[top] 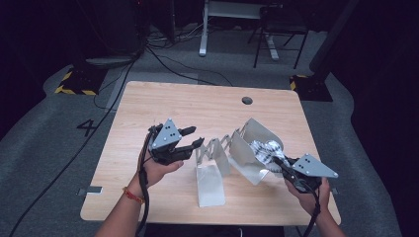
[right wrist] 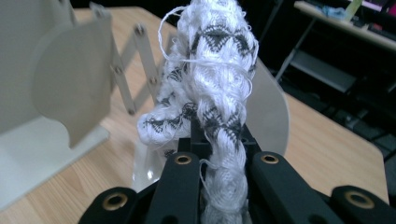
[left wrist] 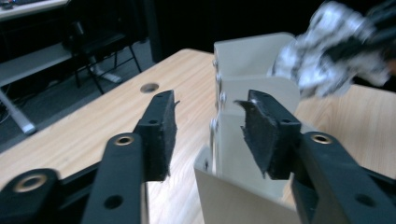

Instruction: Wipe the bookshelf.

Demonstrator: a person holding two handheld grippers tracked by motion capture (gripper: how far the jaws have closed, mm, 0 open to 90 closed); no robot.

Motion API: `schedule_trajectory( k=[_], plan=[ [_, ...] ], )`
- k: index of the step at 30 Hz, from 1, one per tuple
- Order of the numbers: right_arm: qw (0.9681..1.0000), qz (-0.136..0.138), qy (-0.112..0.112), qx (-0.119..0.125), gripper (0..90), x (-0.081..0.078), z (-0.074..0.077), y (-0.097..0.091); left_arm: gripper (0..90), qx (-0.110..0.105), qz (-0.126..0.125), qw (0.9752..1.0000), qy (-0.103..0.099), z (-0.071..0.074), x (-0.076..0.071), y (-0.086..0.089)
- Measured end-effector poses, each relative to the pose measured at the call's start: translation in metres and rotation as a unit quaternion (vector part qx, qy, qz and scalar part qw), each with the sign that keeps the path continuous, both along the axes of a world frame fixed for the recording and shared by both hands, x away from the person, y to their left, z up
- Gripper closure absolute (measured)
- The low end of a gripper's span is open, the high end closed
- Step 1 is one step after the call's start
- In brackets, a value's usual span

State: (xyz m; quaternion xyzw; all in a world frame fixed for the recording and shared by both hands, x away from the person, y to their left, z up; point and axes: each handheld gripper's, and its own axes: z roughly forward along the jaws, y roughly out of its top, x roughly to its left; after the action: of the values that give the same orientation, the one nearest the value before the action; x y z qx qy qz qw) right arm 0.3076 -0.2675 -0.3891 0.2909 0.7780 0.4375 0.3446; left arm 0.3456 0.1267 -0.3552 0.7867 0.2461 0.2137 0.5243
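**Knitted cloth pinched at the folding rack**

Knitted white cloth with a dark zigzag pattern (right wrist: 219,93) sits clamped between the closed jaws of the right hand-held gripper (right wrist: 218,140); a twisted length of it runs up out of the pads and bunches into a loose lump above them, with stray white threads curling off its top. In the high view the same cloth (top: 264,150) lies at the tip of the right hand-held gripper (top: 279,161), against the curved panels at the right end of a pale grey metal rack with a scissor-like lattice (top: 232,150). The person's right hand (top: 309,190) grips the tool from below, near the front right edge of the light wooden tabletop (top: 197,101).

The left hand-held gripper (top: 195,138) is held in the person's left hand (top: 158,170), its jaws partly apart and nothing between them. Its tips point toward the lattice end of the rack, close to it. In the left gripper view its pads (left wrist: 161,133) stand on either side of an upright pale panel of the rack (left wrist: 252,60) that lies beyond them, with no contact visible.

A flat pale foot of the rack (top: 210,185) lies on the tabletop toward the front edge. A round dark hole (top: 247,100) marks the far side of the tabletop.
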Motion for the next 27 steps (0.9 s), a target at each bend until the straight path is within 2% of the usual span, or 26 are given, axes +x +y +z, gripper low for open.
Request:
schedule_trajectory(
  k=[3, 5, 7, 11, 13, 15, 16, 19, 22, 25, 27],
  plan=[
    [0.9996, 0.018, -0.019, 0.014, 84.8, -0.010, 0.016, 0.006, 47.8, 0.013, 0.017, 0.9997, 0.008, -0.011, -0.006, 0.007],
    [0.9990, 0.031, -0.027, 0.015, 84.8, -0.015, 0.022, 0.013, 44.4, 0.018, 0.029, 0.9993, 0.017, -0.018, -0.008, 0.015],
    [0.9984, 0.047, -0.032, 0.010, 84.8, -0.018, 0.027, 0.023, 43.2, 0.000, 0.031, 0.9992, 0.024, -0.020, -0.008, 0.023],
    [0.9979, 0.059, -0.028, -0.004, 84.8, -0.015, 0.027, 0.045, 42.6, -0.033, 0.031, 0.9987, 0.023, -0.020, -0.006, 0.028],
    [0.9975, 0.063, -0.026, -0.016, 84.8, -0.012, 0.023, 0.057, 41.5, -0.037, 0.029, 0.9985, 0.027, -0.021, -0.002, 0.027],
    [0.9971, 0.067, -0.018, -0.030, 84.7, -0.006, 0.018, 0.069, 40.7, -0.061, 0.017, 0.9972, 0.040, -0.022, 0.003, 0.026],
    [0.9972, 0.067, -0.012, -0.033, 84.6, -0.002, 0.015, 0.074, 40.9, -0.063, 0.020, 0.9967, 0.046, -0.023, 0.006, 0.023],
    [0.9968, 0.065, -0.003, -0.048, 84.6, 0.009, 0.001, 0.086, 43.0, -0.046, 0.015, 0.9976, 0.049, -0.026, 0.013, 0.016],
    [0.9960, 0.065, 0.000, -0.061, 84.6, 0.015, -0.011, 0.092, 45.1, -0.047, 0.012, 0.9975, 0.052, -0.027, 0.019, 0.012],
    [0.9955, 0.067, 0.016, -0.064, 84.5, 0.021, -0.023, 0.095, 49.2, -0.051, 0.001, 0.9970, 0.059, -0.028, 0.023, 0.009],
    [0.9953, 0.064, 0.032, -0.064, 84.5, 0.027, -0.033, 0.095, 52.5, -0.045, -0.005, 0.9973, 0.058, -0.028, 0.024, 0.008]
  ],
)
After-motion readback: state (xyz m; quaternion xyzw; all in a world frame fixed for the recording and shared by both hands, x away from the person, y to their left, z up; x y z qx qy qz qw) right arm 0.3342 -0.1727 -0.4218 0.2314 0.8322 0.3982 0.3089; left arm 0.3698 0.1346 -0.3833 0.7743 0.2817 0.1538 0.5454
